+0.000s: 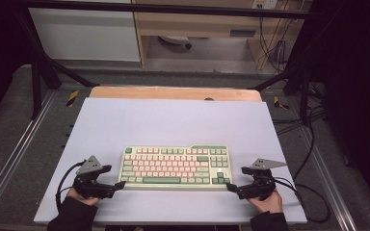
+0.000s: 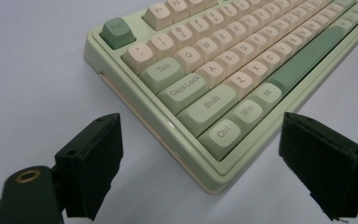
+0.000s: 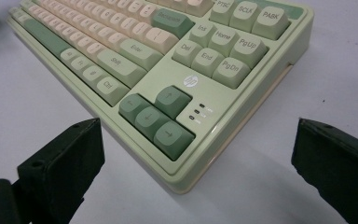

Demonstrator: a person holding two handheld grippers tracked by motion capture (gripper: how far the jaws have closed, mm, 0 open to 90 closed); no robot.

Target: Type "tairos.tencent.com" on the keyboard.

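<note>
Both grippers stood with jaws wide apart and held nothing: the left gripper (image 1: 118,185) lay just off the front left corner of the keyboard (image 1: 176,167), the right gripper (image 1: 231,186) just off its front right corner. One mint-green and cream keyboard rested flat near the front middle of the pale table top (image 1: 173,120), its long side running across. Seen along the left gripper's own jaws, the corner bearing the Ctrl key (image 2: 223,132) sat between the two black pads without touching either; seen along the right gripper's jaws, the corner with the arrow-key cluster (image 3: 156,116) sat likewise, clear of both pads. Judged from this pose, the step in hand was the approach to a two-handed grasp of the keyboard by its near corners. The next move would call for each gripper to advance until the case edge lay between its pads, then to close evenly on both sides, since an uneven grip could tilt or skew the board. Count: two grippers, one keyboard, one table top, two hands (image 1: 266,201) in dark sleeves
</note>
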